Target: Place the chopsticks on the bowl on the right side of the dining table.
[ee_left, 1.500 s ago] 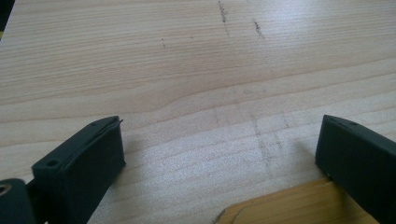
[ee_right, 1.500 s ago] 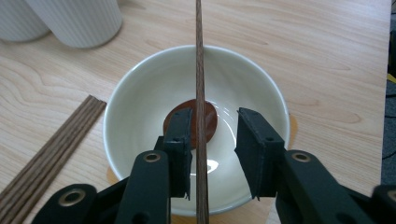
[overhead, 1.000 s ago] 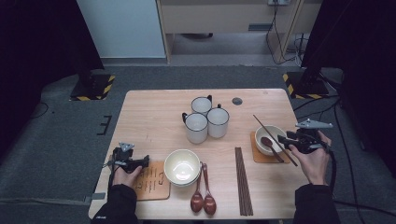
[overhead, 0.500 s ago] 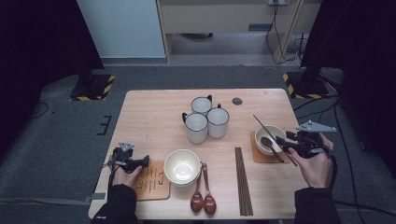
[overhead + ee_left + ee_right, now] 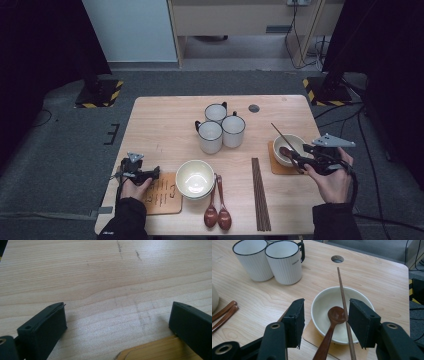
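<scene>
A small white bowl (image 5: 329, 297) sits on a wooden coaster (image 5: 312, 336) at the table's right. A brown wooden spoon (image 5: 335, 315) and one chopstick (image 5: 342, 290) lean in it. My right gripper (image 5: 325, 315) is open. Its jaws have just been opening, and they stand on either side of the spoon handle and the chopstick without pressing on them. From above, the right gripper (image 5: 296, 157) points left at the bowl (image 5: 292, 142). My left gripper (image 5: 117, 315) hangs open and empty just over the bare wood. It sits at the front left (image 5: 156, 172), beside a printed wooden coaster (image 5: 162, 195).
Three white mugs (image 5: 220, 127) stand grouped at the middle back. A larger cream bowl (image 5: 194, 177) sits front centre, with two brown spoons (image 5: 217, 212) and a bundle of chopsticks (image 5: 260, 195) to its right. A round hole (image 5: 254, 108) marks the tabletop's far side.
The right gripper has drawn back slightly toward the near edge and its jaws stand wider apart. The spoon and chopstick stay in the small bowl. The left gripper has not moved.
</scene>
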Demonstrator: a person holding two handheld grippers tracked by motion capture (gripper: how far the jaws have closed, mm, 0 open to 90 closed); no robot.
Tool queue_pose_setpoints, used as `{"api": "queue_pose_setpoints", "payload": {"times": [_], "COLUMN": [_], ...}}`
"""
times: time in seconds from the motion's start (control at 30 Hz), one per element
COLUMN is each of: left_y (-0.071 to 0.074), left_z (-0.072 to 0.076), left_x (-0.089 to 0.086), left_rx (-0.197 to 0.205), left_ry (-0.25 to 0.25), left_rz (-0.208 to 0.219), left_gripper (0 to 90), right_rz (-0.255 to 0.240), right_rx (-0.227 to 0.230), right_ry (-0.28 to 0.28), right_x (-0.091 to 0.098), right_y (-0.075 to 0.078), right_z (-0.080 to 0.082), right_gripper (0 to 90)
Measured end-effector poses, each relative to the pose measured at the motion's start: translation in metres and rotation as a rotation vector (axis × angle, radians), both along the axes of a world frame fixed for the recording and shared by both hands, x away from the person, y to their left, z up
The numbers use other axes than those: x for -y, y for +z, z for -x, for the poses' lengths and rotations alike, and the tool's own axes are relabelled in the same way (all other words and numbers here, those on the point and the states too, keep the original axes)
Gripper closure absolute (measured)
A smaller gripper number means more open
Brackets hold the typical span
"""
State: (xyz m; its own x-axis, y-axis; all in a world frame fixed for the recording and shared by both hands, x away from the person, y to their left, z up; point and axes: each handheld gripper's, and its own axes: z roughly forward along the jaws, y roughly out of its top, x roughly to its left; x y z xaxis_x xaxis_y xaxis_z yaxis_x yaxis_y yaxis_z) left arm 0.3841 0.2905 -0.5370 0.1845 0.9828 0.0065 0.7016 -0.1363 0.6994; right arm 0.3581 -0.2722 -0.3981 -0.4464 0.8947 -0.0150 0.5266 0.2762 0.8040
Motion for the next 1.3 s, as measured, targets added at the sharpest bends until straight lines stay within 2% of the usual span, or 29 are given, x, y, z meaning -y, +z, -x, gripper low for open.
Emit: {"api": "queue_pose_setpoints", "payload": {"times": [0.77,0.97,1.3], "left_y": [0.000,0.000,0.000], "left_z": [0.000,0.000,0.000], "left_x": [0.000,0.000,0.000], "left_rx": [0.000,0.000,0.000], "left_ry": [0.000,0.000,0.000], "left_rz": [0.000,0.000,0.000], "left_gripper": [0.1,0.1,0.0], "right_rz": [0.007,0.006,-0.003], "right_rx": [0.043,0.011,0.013], "right_ry": [0.042,0.048,0.056], "right_x": [-0.027,-0.036,-0.047], "right_y": [-0.004,-0.013,-0.023], "right_z": [0.017,0.018,0.022], "right_gripper": [42.8,44.4,45.4]}}
